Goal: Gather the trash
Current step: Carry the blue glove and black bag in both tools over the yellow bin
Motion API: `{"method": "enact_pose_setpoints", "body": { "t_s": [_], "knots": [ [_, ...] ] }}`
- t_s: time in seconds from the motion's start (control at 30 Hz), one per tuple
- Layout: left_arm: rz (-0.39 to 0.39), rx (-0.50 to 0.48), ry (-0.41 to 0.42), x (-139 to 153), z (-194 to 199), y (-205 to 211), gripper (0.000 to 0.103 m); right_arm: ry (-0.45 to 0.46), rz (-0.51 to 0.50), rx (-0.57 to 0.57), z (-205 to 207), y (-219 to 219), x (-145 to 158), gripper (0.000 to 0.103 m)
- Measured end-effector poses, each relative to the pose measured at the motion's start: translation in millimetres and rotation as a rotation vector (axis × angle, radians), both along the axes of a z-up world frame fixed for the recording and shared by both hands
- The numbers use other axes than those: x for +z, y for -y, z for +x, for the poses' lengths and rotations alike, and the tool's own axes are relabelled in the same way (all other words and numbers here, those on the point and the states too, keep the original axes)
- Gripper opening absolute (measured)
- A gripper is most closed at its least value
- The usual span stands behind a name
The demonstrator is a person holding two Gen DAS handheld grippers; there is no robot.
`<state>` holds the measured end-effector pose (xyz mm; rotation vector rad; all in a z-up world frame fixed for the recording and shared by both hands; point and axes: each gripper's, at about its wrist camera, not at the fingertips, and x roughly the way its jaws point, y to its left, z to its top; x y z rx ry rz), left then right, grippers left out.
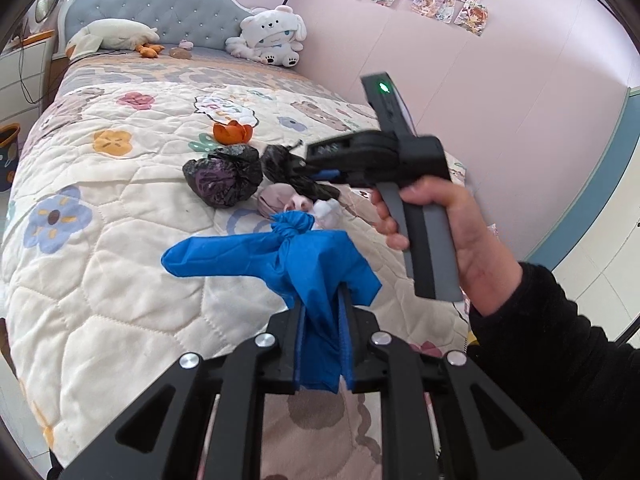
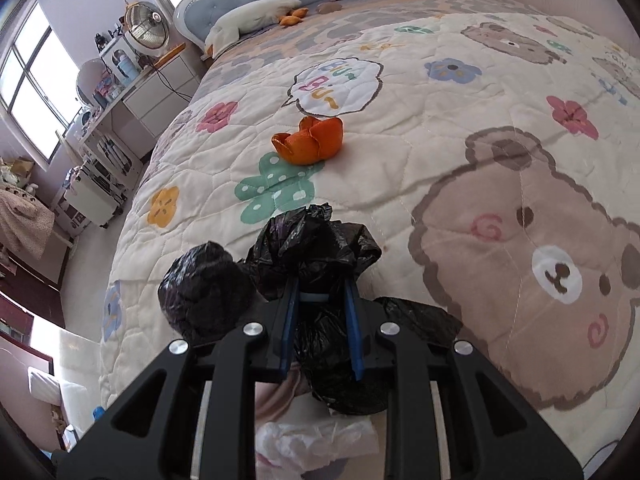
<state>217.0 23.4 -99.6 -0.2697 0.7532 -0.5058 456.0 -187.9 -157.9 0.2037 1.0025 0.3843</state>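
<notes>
My left gripper (image 1: 322, 320) is clamped on the knotted blue bag (image 1: 288, 256), lifted clear of the bed (image 1: 100, 280). My right gripper (image 2: 322, 300) pinches the black bag (image 2: 316, 240) mid-bed; orange peel (image 2: 308, 140) waits toward the headboard.

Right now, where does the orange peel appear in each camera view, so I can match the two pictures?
Left wrist view: the orange peel lies on the quilt above centre, left of the middle, just behind the round black bag.
Right wrist view: the orange peel lies above centre, near the middle, beyond the black bag in the right gripper.
Shared landmark: the white speech bubble printed on the quilt, right behind the peel.
</notes>
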Motion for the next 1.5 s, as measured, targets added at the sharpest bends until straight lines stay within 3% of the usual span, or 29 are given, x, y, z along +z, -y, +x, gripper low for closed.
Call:
{"method": "enact_pose_setpoints", "body": {
  "t_s": [0.63,1.1,1.5],
  "knots": [
    [-0.006,0.111,0.131,51.0,-46.9,-43.9,0.013,0.008,0.222,0.025,-150.7,22.8,16.3,0.02],
    [-0.017,0.127,0.229,89.7,-85.1,-44.3,0.013,0.265,0.216,0.056,-248.1,45.9,127.9,0.02],
    [-0.01,0.05,0.256,111.6,-98.6,-7.2,0.013,0.399,0.187,0.005,-315.3,89.1,179.7,0.02]
  ]
}}
